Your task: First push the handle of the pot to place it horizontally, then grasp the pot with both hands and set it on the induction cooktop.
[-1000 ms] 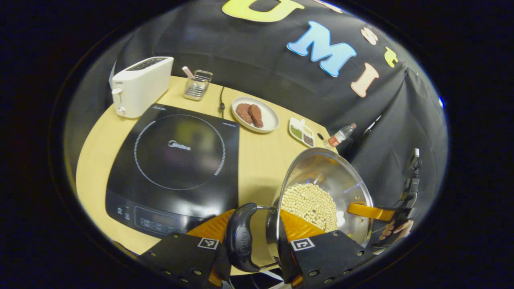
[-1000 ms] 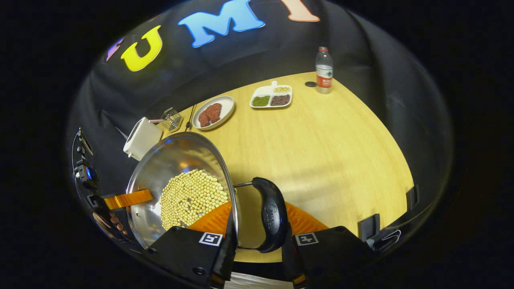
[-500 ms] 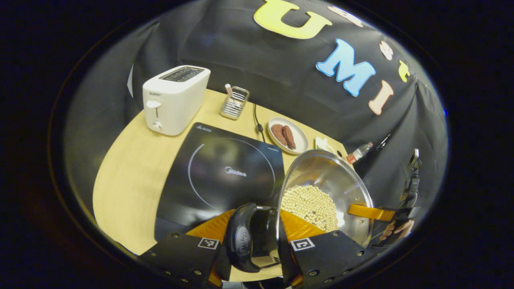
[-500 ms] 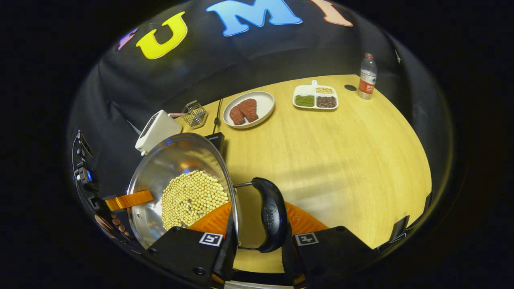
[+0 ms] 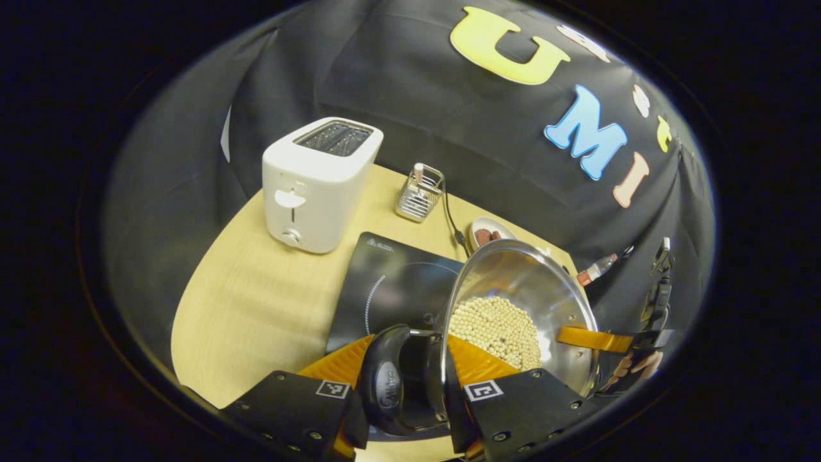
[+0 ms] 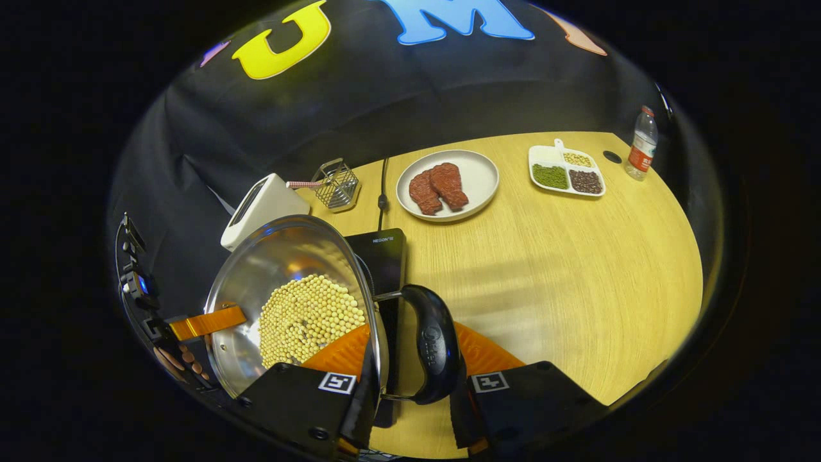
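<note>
Left gripper [image 5: 410, 378] is gripping the pot [image 5: 519, 301] at its near side handle [image 5: 385, 378], jaws pinching that handle against the rim. Right gripper [image 6: 410, 378] is doing likewise at the opposite handle [image 6: 433, 343], jaws pinching it. The pot (steel, holding a layer of pale beans [image 6: 308, 317]) is hanging between both grippers, overlapping the induction cooktop [image 5: 391, 289]; whether it is touching the glass cannot be told. In the left gripper view the right gripper is showing at the pot's far rim. The toaster [image 5: 317, 183] is standing on the table [image 6: 577, 276] just behind the cooktop, with the wire basket [image 5: 420, 192] beside it. The plate of meat [image 6: 447, 185], divided dish [image 6: 566, 171] and bottle [image 6: 641, 142] are sitting well apart from the pot.
</note>
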{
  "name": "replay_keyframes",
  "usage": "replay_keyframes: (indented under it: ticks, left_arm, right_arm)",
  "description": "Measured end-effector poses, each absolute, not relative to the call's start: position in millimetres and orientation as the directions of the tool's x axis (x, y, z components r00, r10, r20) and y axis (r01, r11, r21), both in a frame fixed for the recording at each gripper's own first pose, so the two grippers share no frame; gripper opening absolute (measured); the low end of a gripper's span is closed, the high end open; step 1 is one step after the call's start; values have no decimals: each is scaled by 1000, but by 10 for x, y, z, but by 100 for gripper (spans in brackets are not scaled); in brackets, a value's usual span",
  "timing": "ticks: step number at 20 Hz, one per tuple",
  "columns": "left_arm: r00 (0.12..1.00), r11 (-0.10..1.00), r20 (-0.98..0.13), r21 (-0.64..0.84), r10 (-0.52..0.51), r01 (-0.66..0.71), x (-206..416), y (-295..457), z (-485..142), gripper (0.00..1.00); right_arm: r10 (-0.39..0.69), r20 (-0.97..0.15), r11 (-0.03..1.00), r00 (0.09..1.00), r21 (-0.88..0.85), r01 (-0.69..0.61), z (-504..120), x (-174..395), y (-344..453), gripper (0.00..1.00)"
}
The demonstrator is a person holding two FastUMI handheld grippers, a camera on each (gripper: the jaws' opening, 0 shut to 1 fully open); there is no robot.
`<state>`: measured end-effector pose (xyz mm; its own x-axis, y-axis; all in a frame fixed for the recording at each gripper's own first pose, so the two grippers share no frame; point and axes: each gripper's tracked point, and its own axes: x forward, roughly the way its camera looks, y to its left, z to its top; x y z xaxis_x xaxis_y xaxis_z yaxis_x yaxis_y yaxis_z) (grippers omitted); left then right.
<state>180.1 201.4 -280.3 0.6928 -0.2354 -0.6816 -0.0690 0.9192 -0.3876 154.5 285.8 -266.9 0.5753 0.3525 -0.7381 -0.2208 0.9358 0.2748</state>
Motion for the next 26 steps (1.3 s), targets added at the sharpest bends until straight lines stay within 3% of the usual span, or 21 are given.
replay_keyframes:
  ticks: [6,9,10,11,20,21,24,25,26]
  left_arm:
    - [713,930,-666,-364,-220,-53,2189,2253,-2947,49]
    - [723,937,-659,-345,-206,-47,2308,2394,-3005,49]
    - [723,937,-659,-347,-207,-48,2360,2414,-3064,53]
    - [723,935,-658,-350,-209,-48,2388,2426,-3118,53]
    - [715,917,-655,-396,-244,-50,2442,2419,-3359,49]
    - [712,913,-657,-404,-249,-53,2444,2408,-3390,51]
    - [710,912,-657,-407,-254,-51,2443,2414,-3389,51]
    - [708,912,-658,-408,-255,-51,2429,2405,-3387,51]
    - [706,913,-660,-406,-255,-49,2427,2400,-3395,52]
  right_arm:
    - [360,-731,932,580,299,-203,-2854,1820,3180,51]
    - [367,-734,930,571,316,-191,-2986,1912,3301,47]
    - [365,-734,930,573,315,-189,-3023,1951,3335,51]
    - [363,-734,931,575,313,-188,-3050,1979,3363,48]
    - [339,-741,941,580,285,-185,-3136,2071,3324,48]
    - [338,-742,941,579,277,-194,-3188,2081,3340,53]
    - [345,-742,939,575,281,-200,-3160,2068,3327,51]
    - [342,-743,940,575,280,-196,-3155,2070,3326,56]
    - [339,-743,941,577,277,-195,-3155,2080,3321,55]
